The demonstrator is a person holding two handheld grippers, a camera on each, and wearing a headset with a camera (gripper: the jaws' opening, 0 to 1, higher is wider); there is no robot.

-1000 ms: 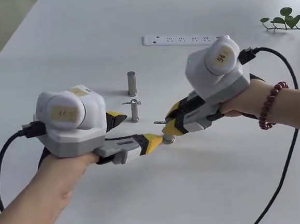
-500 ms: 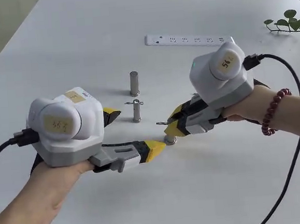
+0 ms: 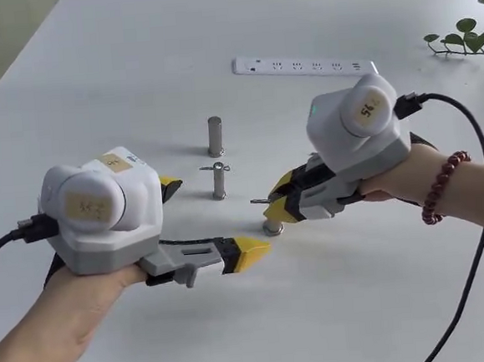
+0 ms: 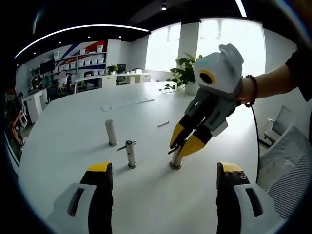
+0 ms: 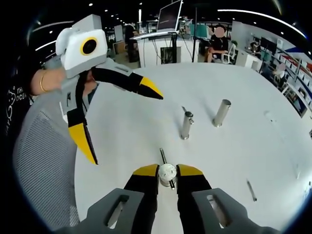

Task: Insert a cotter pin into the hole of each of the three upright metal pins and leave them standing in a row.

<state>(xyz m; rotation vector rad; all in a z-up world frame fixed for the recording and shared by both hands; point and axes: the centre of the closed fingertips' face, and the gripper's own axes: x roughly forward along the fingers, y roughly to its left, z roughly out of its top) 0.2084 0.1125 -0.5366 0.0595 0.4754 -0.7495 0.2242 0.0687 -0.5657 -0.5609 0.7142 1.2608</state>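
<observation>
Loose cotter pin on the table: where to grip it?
Probably from above, jaws closing across the middle of the loose cotter pin. It is thin and lies flat on the table, so a sideways approach has little to catch.

On the white bench [image 3: 132, 64] three short upright grey metal pins stand in a row leading away: the far pin [image 3: 215, 136] bare, the middle pin [image 3: 219, 183] with a fitted cotter pin [image 3: 214, 167] through its top, the near pin [image 3: 272, 227] just under the right tool [image 3: 272, 202]. That grey-white, yellow-tipped tool, jaws closed, pinches a thin metal cotter pin [image 3: 259, 201]. The left tool [image 3: 211, 219] hangs nearby, jaws spread wide. A white power strip [image 3: 304, 64] lies beyond.
</observation>
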